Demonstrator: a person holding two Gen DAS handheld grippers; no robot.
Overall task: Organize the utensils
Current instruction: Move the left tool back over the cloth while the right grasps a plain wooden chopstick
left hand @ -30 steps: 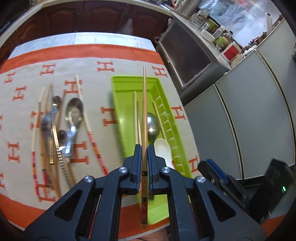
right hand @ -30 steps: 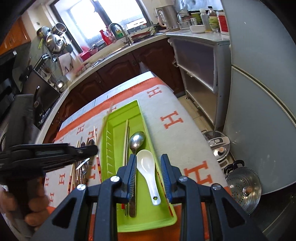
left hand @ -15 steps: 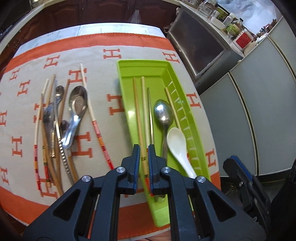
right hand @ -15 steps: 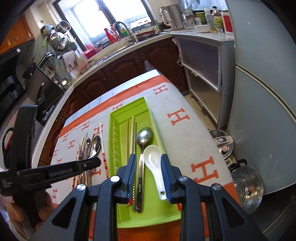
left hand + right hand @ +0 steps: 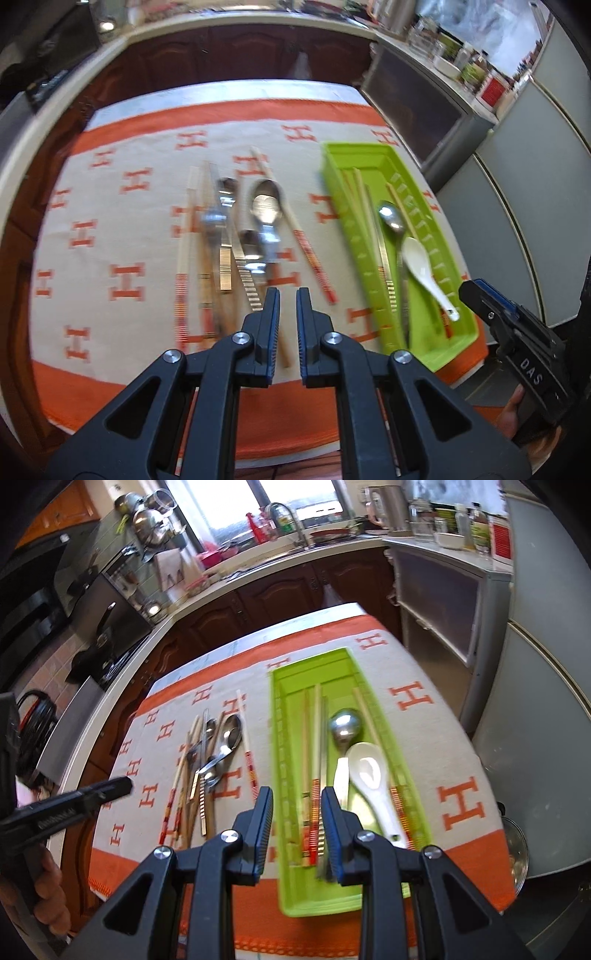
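A green tray (image 5: 332, 162) lies on the right of the H-patterned cloth (image 5: 129, 221). It holds several chopsticks, a metal spoon (image 5: 391, 218) and a white ceramic spoon (image 5: 417, 258). Left of it lies a loose pile of spoons and chopsticks (image 5: 229, 229), with a red-banded chopstick (image 5: 295, 229) beside it. My left gripper (image 5: 288, 295) hovers above the near end of that pile, shut with nothing in it. My right gripper (image 5: 297, 794) hangs over the tray's (image 5: 314, 657) near left part, open and empty. The white spoon (image 5: 369, 771) lies just right of it.
The table's front edge runs close below both grippers. Dark cabinets and a cluttered counter ring the far side. A glass-door cabinet and a grey fridge stand to the right. A steel pot (image 5: 515, 849) sits on the floor by the table's right corner.
A second ago my left gripper held a chopstick over the tray. That chopstick now lies in the tray, and the left gripper has swung left over the pile. The right gripper drifted slightly left.
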